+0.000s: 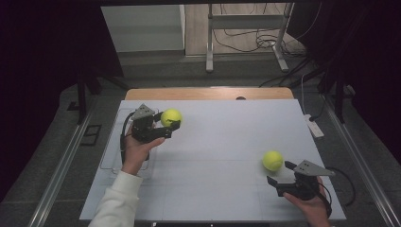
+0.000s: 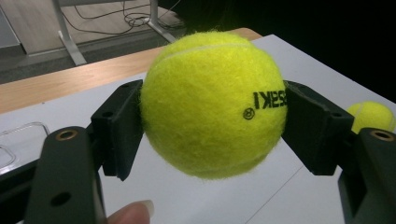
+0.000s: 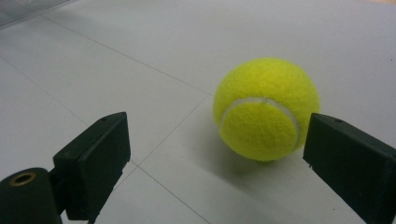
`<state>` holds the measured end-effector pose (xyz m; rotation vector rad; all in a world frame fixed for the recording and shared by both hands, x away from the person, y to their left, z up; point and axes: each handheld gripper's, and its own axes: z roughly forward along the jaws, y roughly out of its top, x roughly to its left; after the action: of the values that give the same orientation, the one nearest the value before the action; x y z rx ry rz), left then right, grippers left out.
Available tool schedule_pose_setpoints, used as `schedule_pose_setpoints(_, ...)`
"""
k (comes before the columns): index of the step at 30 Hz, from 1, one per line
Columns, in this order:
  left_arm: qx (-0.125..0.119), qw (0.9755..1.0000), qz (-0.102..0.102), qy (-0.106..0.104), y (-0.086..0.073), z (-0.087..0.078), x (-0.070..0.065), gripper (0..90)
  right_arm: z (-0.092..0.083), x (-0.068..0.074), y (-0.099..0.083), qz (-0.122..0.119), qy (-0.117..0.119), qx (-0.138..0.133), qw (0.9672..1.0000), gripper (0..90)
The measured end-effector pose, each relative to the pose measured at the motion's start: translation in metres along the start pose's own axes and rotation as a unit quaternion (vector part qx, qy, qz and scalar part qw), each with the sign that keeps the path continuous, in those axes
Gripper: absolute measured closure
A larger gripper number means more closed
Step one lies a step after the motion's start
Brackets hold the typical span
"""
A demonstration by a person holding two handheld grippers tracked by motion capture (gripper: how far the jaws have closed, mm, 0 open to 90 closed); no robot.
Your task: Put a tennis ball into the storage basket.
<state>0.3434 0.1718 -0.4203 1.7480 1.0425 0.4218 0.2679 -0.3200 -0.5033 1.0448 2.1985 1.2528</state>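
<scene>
A person is sitting at a white table (image 1: 213, 142), holding a black two-jaw gripper in each hand. Two yellow tennis balls are in play.

The left gripper (image 1: 171, 127) is clamping the first tennis ball (image 1: 170, 117) between its jaws. In the left gripper view, both black pads are pressing against the sides of this ball (image 2: 212, 102), which is sitting squarely between them and hanging clear above the table surface. Black lettering is showing on the side of the ball nearest the right-hand pad. A fingertip (image 2: 133, 212) of the person's hand is peeking in below the jaws. Just behind and beside this gripper, a clear plastic tray (image 1: 109, 156) is lying on the table.

The right gripper (image 1: 279, 172) is standing with its jaws spread wide and gripping nothing. The second tennis ball (image 1: 273, 161) is resting on the table just ahead of its fingertips. In the right gripper view, this ball (image 3: 266, 109) is lying a little beyond the jaws and closer to the right-hand pad, nearly beside it, with a clear gap to the left-hand pad.

The two grippers are well apart from each other across the table, and the second ball is showing small in the far background of the left gripper view (image 2: 371, 114).
</scene>
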Motion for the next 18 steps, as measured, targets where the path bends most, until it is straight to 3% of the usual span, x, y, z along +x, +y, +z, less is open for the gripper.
schedule_pose_setpoints(18,-0.014,0.9994,-0.019,0.023,0.0,-0.013,0.017,27.2,0.0,0.0,0.0,-0.001,0.0,0.0,1.0,7.7)
